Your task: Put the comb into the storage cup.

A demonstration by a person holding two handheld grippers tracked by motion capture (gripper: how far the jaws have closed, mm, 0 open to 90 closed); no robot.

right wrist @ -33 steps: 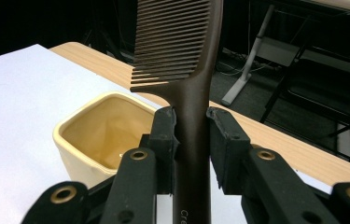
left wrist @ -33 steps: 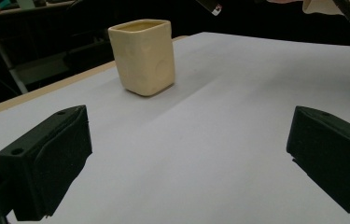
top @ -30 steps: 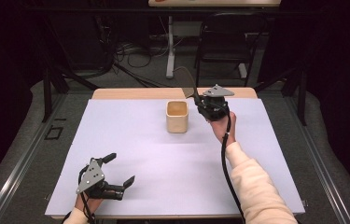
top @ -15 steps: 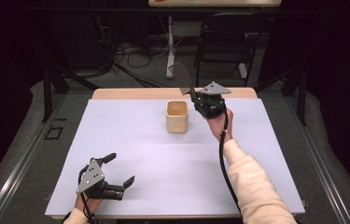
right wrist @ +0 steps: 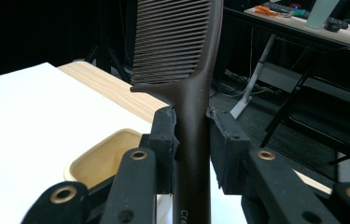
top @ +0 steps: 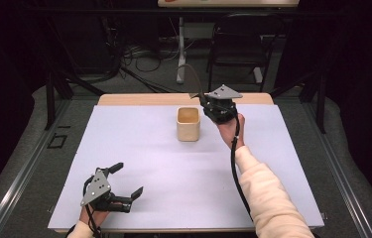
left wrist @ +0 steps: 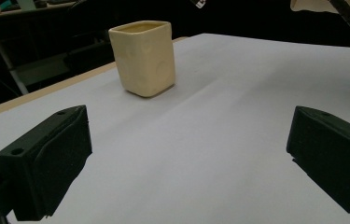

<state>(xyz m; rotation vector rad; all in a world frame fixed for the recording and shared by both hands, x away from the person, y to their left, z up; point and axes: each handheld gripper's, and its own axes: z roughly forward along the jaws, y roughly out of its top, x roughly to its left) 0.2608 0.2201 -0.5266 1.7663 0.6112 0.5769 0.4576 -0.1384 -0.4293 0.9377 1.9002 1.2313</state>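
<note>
A white-topped table point(top: 139, 148) with a bare wooden far edge stands on grey floor point(top: 20, 163). Behind it, a dark folding chair point(top: 235, 49), tangled cables point(top: 134, 54) and another table's white leg point(top: 180, 49) sit in gloom; the walls look black, probably curtained.

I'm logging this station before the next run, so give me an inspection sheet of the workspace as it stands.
Surface: white table sheet over a wooden top, flat, no marks seen.
Job's things: cream square cup upright near the far edge, nothing seen inside it; dark brown comb held handle down, teeth up.
Clutter: nothing seen.
Grippers: right gripper shut on the comb, raised just right of the cup; left gripper open, low at the near left corner, holding nothing.
Cables: black cable trails from the right gripper along the sleeve; loose cables on the floor behind the table.
Surroundings: dark room, black chair and stands beyond the table.
</note>
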